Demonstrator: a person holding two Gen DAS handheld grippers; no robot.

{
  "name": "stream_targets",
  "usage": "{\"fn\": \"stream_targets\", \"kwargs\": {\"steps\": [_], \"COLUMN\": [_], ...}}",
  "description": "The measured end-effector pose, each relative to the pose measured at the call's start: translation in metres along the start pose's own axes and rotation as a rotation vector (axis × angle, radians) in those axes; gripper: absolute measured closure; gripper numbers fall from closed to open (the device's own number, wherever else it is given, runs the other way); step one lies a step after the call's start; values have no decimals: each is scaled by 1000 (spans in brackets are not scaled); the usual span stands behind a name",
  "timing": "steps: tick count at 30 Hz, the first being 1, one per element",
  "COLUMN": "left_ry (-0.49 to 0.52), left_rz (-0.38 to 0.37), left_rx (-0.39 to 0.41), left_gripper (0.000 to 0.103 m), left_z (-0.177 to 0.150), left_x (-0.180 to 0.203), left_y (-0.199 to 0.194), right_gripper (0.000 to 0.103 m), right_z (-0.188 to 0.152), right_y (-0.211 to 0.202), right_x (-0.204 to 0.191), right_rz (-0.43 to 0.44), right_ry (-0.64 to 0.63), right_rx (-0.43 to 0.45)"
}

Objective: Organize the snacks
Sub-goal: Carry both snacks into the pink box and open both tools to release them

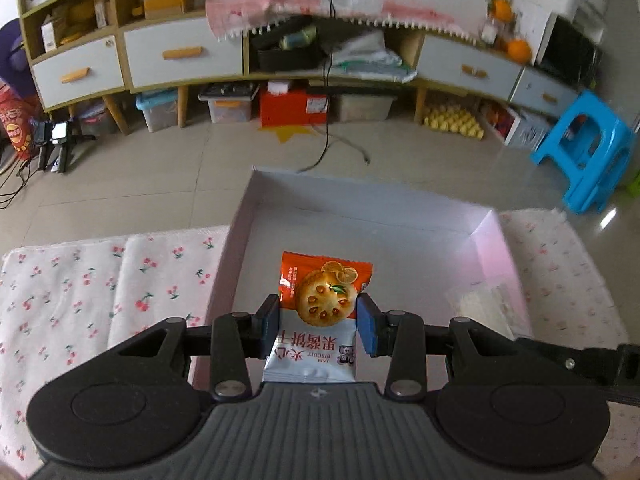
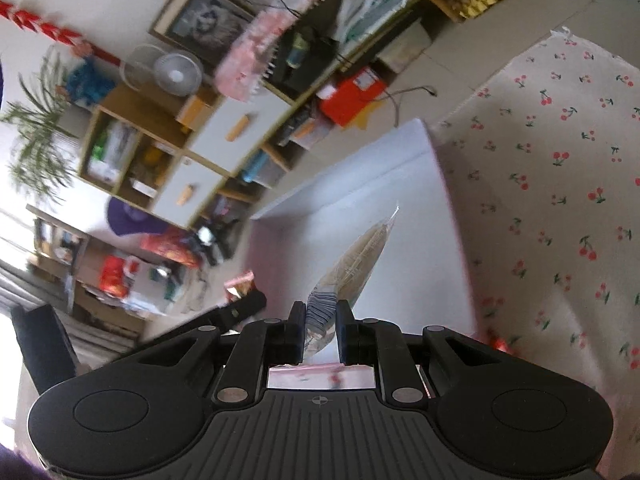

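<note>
Grip check: my left gripper (image 1: pixel 318 326) has its blue fingers (image 1: pixel 368 330) clamped on a jam biscuit packet (image 1: pixel 320 312), orange end pointing away from me, white end toward the palm. Packet hangs over the near part of the shallow pink-white box (image 1: pixel 486 248), not touching its floor as far as I can tell.

My right gripper (image 2: pixel 319 330) has its fingers (image 2: pixel 297 330) pressed together on the striped end of a clear snack bag (image 2: pixel 352 268) with pale contents; the bag sticks out forward over the same box (image 2: pixel 352 176), seen here on a slant.

Box sits on the desk on a cherry-print cloth (image 1: pixel 100 280), its far wall at or just past the desk's far edge. Inside the box, floor looks mostly bare: one pale clear packet (image 1: pixel 480 304) lies at the right wall, plenty of room in the middle and toward the far wall. Box walls are low. Cloth is open on both sides of the box.

Beyond the desk edge: tiled floor (image 1: pixel 200 168), a loose black cable (image 1: pixel 328 148), a blue plastic stool (image 1: pixel 580 152) off to the right, a low cabinet (image 1: pixel 180 52) along the far wall.
</note>
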State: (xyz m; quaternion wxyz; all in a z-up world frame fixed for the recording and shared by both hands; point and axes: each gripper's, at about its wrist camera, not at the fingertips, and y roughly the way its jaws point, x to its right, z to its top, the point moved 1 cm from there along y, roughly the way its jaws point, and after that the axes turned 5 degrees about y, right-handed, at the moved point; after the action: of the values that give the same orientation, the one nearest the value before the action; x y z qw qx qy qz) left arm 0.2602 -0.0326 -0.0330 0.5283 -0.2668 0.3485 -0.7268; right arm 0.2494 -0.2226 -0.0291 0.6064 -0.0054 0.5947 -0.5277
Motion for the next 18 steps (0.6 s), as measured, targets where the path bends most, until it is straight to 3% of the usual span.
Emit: {"fn": "stream_targets", "kwargs": {"steps": [7, 14, 18], "left_ry": [5, -42, -54], "left_rz": [81, 71, 80], "left_rx": [-120, -155, -168], "left_gripper": [66, 66, 66], "left_z": [-20, -28, -36], "left_x": [-8, -9, -7], "left_y": [20, 2, -1], "right_gripper": [88, 88, 88], "right_z": [6, 6, 7], "right_y": [18, 18, 12], "right_x": [18, 29, 35], "right_rz": [-58, -169, -163], "right_ry": [-48, -29, -22], "right_rx": [-49, -82, -77]}}
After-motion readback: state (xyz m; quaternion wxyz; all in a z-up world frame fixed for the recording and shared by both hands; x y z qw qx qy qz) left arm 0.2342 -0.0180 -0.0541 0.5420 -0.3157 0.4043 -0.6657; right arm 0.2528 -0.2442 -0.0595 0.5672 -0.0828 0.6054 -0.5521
